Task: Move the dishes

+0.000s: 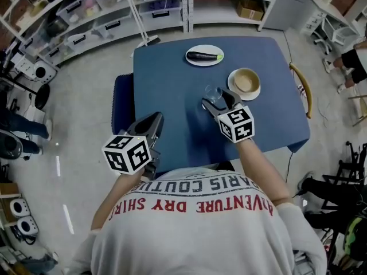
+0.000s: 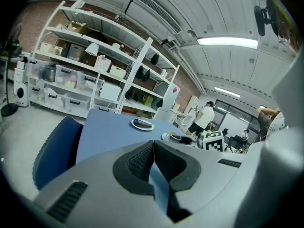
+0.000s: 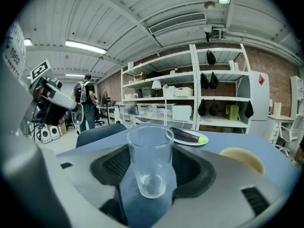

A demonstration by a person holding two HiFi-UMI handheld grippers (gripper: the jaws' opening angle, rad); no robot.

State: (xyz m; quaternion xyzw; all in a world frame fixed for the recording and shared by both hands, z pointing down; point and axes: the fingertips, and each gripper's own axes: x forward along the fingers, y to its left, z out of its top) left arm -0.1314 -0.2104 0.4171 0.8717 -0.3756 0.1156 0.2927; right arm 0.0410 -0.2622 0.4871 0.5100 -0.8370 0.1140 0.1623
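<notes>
A clear empty glass (image 3: 149,160) stands upright on the blue table (image 1: 172,79) between the jaws of my right gripper (image 1: 219,101), whose pads lie against its sides. In the head view the glass (image 1: 213,94) is near the table's middle. Just right of it sits a tan bowl on a white saucer (image 1: 244,83), which shows at the right in the right gripper view (image 3: 242,159). Farther back, a white plate carries a dark eggplant (image 1: 205,55). My left gripper (image 1: 153,125) hovers shut and empty over the table's front left edge.
A blue chair (image 1: 122,102) stands against the table's left side. White shelving (image 1: 103,10) with bins runs along the far wall. A wooden chair back (image 1: 302,87) is at the table's right. A person (image 2: 204,117) stands in the distance.
</notes>
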